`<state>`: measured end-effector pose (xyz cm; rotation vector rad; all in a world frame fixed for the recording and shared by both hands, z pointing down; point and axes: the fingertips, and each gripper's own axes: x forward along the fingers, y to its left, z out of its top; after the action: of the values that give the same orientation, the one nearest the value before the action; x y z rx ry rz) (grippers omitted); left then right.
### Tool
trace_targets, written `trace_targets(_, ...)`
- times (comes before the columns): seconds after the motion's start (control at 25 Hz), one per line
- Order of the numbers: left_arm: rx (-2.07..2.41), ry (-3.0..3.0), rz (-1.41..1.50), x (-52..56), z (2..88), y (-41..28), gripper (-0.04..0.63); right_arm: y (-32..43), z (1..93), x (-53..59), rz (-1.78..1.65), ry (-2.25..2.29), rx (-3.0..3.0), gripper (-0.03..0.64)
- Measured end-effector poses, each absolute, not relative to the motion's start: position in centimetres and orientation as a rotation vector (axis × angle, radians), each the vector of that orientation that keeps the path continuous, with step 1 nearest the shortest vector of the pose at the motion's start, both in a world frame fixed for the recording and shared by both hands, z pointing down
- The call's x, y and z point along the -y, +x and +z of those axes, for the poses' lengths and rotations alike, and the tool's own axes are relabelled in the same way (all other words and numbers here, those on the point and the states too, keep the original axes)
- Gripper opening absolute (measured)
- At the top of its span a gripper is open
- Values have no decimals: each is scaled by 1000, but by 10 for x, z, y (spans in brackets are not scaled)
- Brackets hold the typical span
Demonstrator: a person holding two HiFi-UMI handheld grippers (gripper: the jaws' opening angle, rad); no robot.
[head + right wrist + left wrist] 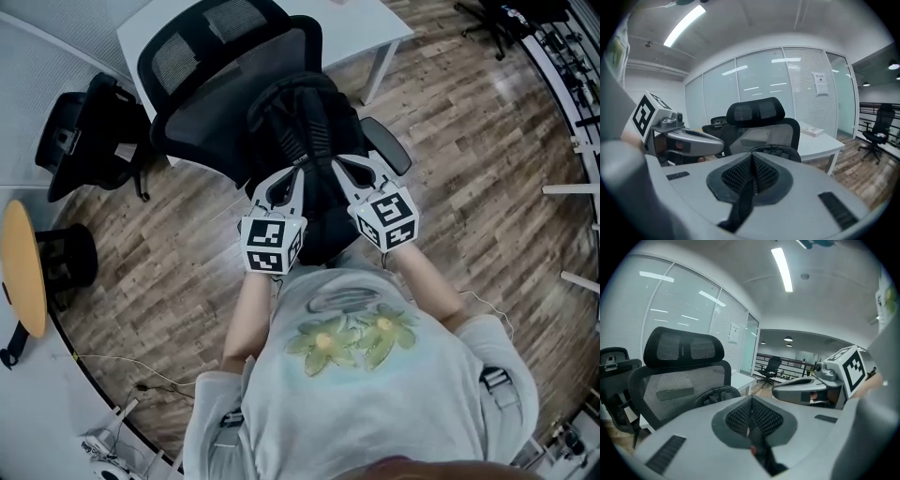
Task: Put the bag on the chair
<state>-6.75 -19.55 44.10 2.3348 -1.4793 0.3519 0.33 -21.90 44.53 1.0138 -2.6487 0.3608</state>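
Observation:
A black backpack (309, 117) stands upright over the seat of a black mesh office chair (202, 103), against its backrest. Whether its weight rests on the seat I cannot tell. My left gripper (298, 166) is shut on a black bag strap (761, 453), which runs between its pads. My right gripper (336, 165) is likewise shut on a second strap (743, 199). Both grippers sit side by side at the near face of the bag. Past the left gripper (751, 401) and the right gripper (752, 157), the bag top (717, 394) (776, 151) and the chair (679, 376) (759, 124) show.
A white desk (370, 28) (820, 140) stands right behind the chair. A second black chair (89, 141) is at the left, with a round wooden table (23, 267) and a black stool (67, 258) nearer. A thin cable (122, 370) lies on the wood floor.

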Motion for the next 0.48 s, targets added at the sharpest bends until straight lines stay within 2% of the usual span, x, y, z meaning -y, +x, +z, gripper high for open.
trace_targets(0.48,1449,2357,339,180,434,-57,15,3,436,199,332,1015,2660,8)
